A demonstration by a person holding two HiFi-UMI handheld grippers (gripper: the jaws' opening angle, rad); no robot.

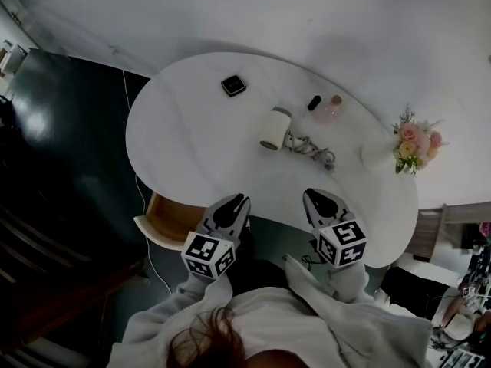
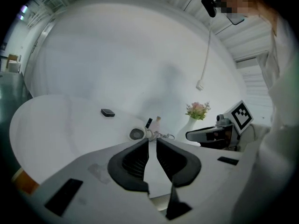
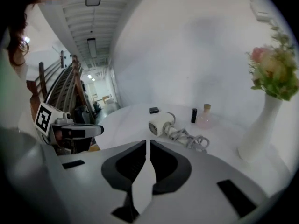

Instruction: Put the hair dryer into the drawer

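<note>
Both tongs empty at the table's near edge; dryer lying ahead on top, not in the drawer.
The left tongs are holding their jaws almost together, with nothing between them. The right tongs are doing the same, showing only a slit. The dryer is lying on its side ahead of both tongs and apart from them, between their lines of aim, with its cord lying in a heap ahead of the right tongs. The drawer is standing open under the table edge, just left of the left tongs. A vase of flowers is standing right of the right tongs. A pink bottle is sitting beyond the dryer.
</note>
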